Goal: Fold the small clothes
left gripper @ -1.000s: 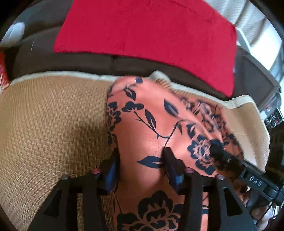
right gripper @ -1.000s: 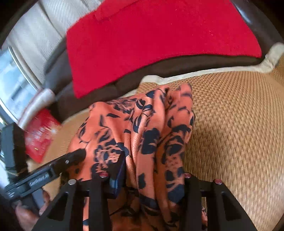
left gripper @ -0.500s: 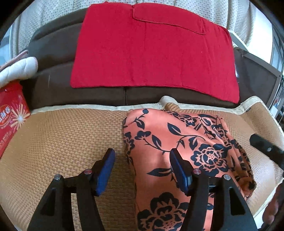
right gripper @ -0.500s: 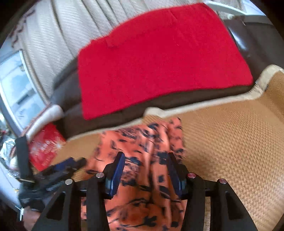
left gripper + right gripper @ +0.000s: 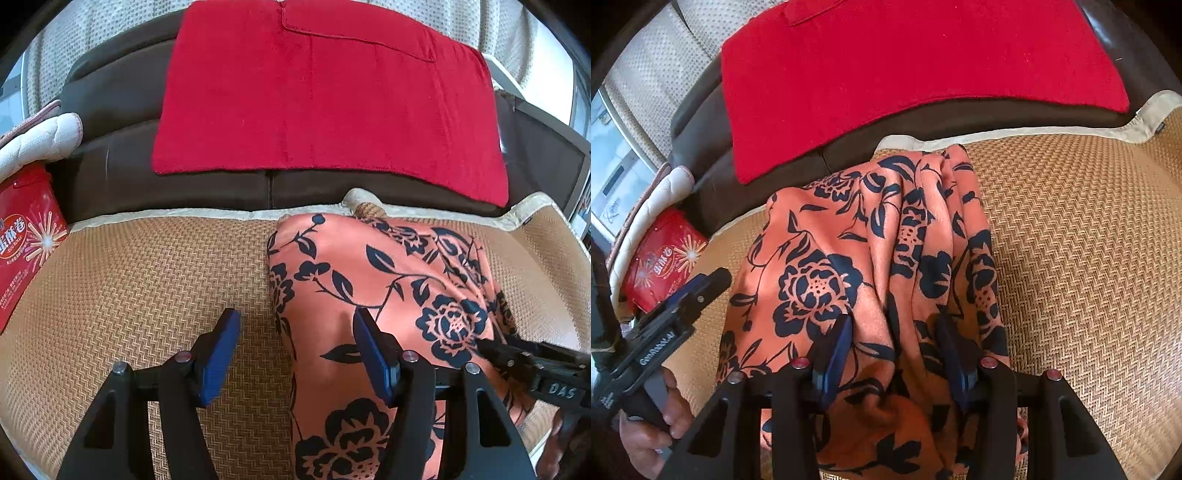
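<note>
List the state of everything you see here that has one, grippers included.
Floral garment, lying on the woven mat, smooth one side, pleated the other.
Left gripper, open, fingers astride the garment's edge, gripping nothing.
Right gripper, fingers astride a bunched ridge of cloth; grip unclear.
Red towel, spread flat on the sofa.

open woven mat [image 5: 147, 280] left of the orange floral garment [image 5: 388, 280], and more bare mat on its right. blocked far side by brown sofa back [image 5: 110, 173] under a red towel [image 5: 325, 99]. far left crowded by a red tin [image 5: 22, 240] and white padded cloth [image 5: 40, 136].
</note>
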`<state>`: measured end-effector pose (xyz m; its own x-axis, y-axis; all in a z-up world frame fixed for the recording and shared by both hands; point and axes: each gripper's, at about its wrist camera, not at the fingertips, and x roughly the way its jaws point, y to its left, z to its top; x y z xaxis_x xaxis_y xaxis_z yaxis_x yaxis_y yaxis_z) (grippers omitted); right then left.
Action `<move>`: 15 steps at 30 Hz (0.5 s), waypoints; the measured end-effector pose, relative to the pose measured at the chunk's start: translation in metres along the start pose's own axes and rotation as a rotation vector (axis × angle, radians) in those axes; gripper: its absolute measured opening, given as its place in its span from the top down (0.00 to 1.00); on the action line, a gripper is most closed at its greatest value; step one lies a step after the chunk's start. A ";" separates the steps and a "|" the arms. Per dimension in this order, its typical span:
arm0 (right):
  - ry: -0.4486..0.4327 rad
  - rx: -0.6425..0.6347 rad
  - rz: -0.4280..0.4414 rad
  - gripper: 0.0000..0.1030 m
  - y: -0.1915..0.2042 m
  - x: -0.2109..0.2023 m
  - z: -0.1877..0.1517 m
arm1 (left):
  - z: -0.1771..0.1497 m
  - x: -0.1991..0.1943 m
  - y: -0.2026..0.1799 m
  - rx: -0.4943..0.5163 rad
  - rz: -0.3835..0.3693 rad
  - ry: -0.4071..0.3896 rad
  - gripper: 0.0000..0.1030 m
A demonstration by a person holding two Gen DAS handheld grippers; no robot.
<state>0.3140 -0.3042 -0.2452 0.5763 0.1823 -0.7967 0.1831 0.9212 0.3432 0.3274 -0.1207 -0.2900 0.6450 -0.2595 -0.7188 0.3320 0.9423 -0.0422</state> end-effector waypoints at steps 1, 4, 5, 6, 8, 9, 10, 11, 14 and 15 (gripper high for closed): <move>0.003 0.006 0.008 0.51 -0.001 -0.001 0.000 | 0.001 0.004 0.000 0.004 0.003 0.004 0.37; -0.065 0.034 0.015 0.51 -0.009 -0.020 -0.001 | 0.000 0.006 0.000 0.010 0.008 0.011 0.37; -0.115 0.021 0.012 0.51 -0.009 -0.032 -0.004 | 0.000 0.007 0.000 0.010 0.009 0.013 0.37; -0.175 -0.010 0.010 0.51 -0.004 -0.043 -0.002 | 0.000 0.008 -0.001 0.012 0.011 0.016 0.37; -0.208 -0.034 0.026 0.51 0.002 -0.049 -0.001 | -0.001 0.010 -0.003 0.021 0.017 0.024 0.37; -0.188 -0.035 0.035 0.51 0.003 -0.045 -0.001 | -0.002 0.012 -0.004 0.028 0.024 0.030 0.37; -0.145 -0.034 0.030 0.51 0.004 -0.036 -0.003 | -0.002 0.015 -0.006 0.034 0.030 0.035 0.36; -0.090 -0.031 0.007 0.52 0.005 -0.023 -0.006 | -0.003 0.016 -0.007 0.039 0.039 0.040 0.31; -0.010 -0.043 -0.033 0.51 0.007 -0.001 -0.012 | -0.005 0.022 -0.008 0.046 0.073 0.062 0.24; -0.012 -0.051 -0.034 0.49 0.009 -0.004 -0.012 | -0.005 0.021 -0.007 0.042 0.069 0.063 0.24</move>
<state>0.3040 -0.2926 -0.2448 0.5802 0.1466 -0.8012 0.1620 0.9433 0.2899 0.3356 -0.1319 -0.3083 0.6234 -0.1789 -0.7612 0.3175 0.9475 0.0373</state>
